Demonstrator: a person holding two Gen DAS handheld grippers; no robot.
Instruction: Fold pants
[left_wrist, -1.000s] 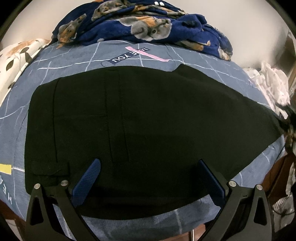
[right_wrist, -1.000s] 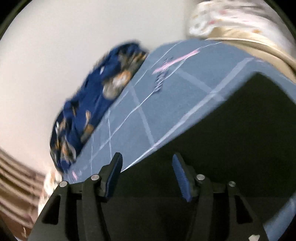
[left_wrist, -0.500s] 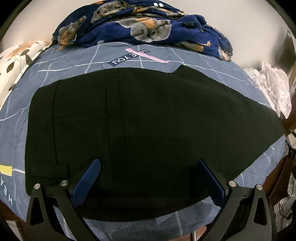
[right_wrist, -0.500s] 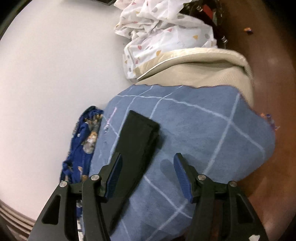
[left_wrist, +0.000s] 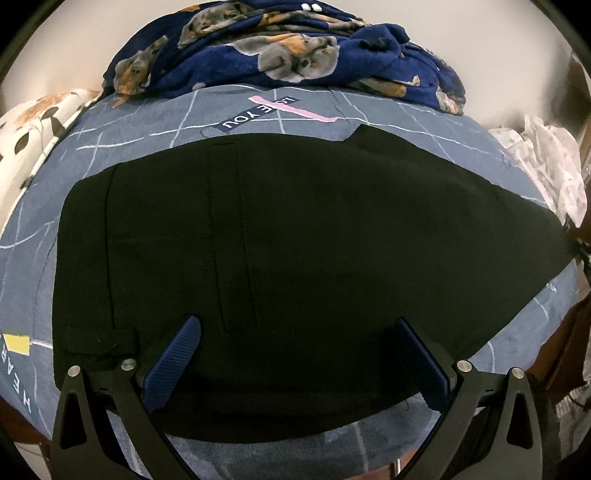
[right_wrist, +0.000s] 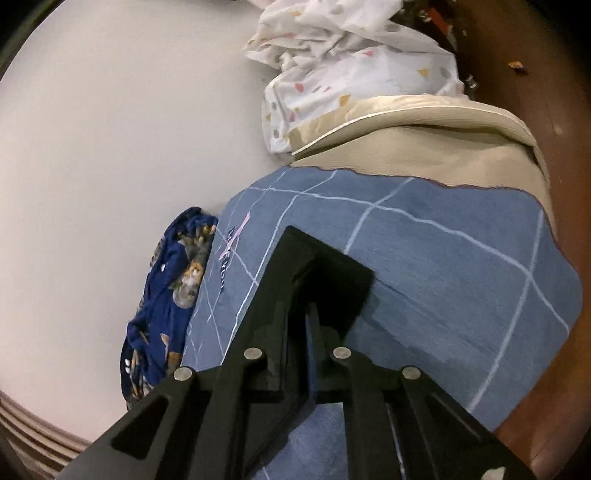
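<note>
Right gripper is pinching the leg end of the black pants lying flat across the blue bed cover, while the left gripper is hovering wide open above the waist; soft, limp cloth likely wants hem-corner grips.

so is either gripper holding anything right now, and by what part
The right gripper is shut on the black pants at the leg-hem end. The left gripper is open over the pants, holding nothing.
</note>
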